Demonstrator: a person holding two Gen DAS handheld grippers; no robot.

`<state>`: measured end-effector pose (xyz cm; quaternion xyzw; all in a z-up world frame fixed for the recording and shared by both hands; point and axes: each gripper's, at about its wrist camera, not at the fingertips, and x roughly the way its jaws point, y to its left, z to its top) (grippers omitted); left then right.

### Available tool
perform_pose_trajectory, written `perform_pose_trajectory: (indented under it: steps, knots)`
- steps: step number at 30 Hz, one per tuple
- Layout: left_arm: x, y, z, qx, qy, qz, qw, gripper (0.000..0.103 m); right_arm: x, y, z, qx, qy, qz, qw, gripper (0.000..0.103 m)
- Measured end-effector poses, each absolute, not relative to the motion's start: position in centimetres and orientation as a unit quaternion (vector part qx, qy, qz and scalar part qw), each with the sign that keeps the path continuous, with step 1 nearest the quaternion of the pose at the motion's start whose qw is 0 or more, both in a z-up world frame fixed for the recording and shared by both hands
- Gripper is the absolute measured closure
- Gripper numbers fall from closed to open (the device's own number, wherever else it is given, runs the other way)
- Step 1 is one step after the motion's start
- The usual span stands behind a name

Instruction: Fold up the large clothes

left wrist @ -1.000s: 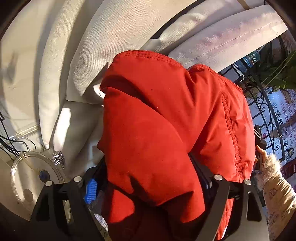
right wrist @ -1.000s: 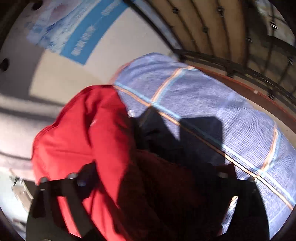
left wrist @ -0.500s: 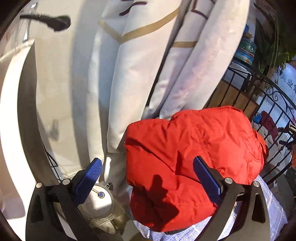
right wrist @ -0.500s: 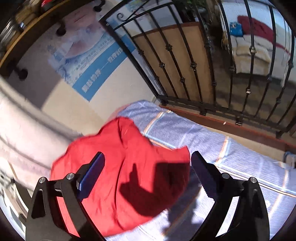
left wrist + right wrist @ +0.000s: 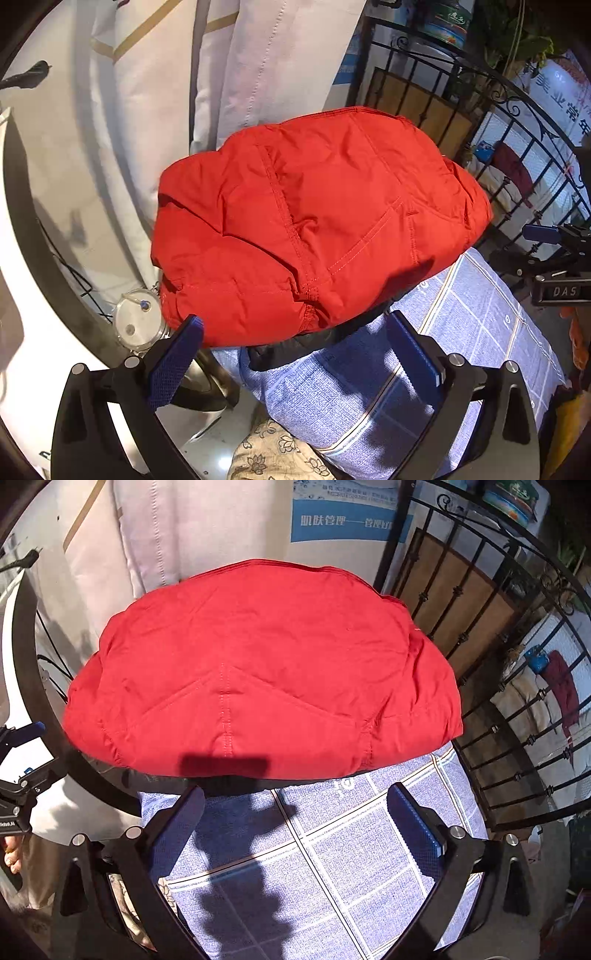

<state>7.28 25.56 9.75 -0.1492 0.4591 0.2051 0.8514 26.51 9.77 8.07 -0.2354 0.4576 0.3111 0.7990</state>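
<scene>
A red padded jacket [image 5: 306,221] lies folded into a compact bundle on a blue checked cloth [image 5: 461,332]; a dark lining edge shows under its near side. In the right wrist view the same jacket [image 5: 258,668] fills the middle, on the checked cloth [image 5: 332,867]. My left gripper [image 5: 295,358] hangs above the bundle's near edge, jaws wide apart, nothing between the blue pads. My right gripper [image 5: 299,827] is also open and empty, above the cloth just in front of the jacket. The right gripper also shows at the far right of the left wrist view [image 5: 546,251].
White padded fabric [image 5: 258,66] hangs behind the jacket. A black iron railing [image 5: 517,686] runs along the right side. A clear round lidded container [image 5: 136,321] stands left of the bundle. A floral fabric [image 5: 273,454] lies below the cloth. Black cables [image 5: 70,273] trail at left.
Both grippers let go of the red jacket and drew back and up. The jacket, close and bunched in the jaws a second ago, now lies folded on the checked cloth.
</scene>
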Motion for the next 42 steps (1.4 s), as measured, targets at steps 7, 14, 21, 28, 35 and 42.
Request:
perform_pose_trajectory:
  steps: [7,14,21,28,35,42]
  knots:
    - [7.8,24.5,10.4,-0.165,0.48,0.209,0.836,0.006,26.6,11.6,7.8,-0.216,0.474,0.296,0.801,0.005]
    - [8.1,24.4,10.3,-0.182,0.487,0.205,0.829,0.006,25.7,12.8,7.7,-0.229,0.479,0.298,0.793,0.005]
    - [7.9,24.2,10.0,-0.185,0.499,0.223,0.817,0.006,25.0,13.0,8.1,-0.241,0.469,0.287,0.799,0.005]
    - [8.3,23.9,10.0,-0.173,0.505,0.212,0.819,0.006,24.8,13.2,8.2,-0.256,0.453,0.275,0.808,0.005]
    - [8.4,23.8,10.0,-0.166,0.506,0.213,0.819,0.006,24.9,13.1,8.0,-0.255,0.452,0.272,0.81,0.005]
    - [8.5,23.8,10.0,-0.156,0.507,0.22,0.818,0.006,24.9,13.0,7.9,-0.254,0.454,0.272,0.809,0.005]
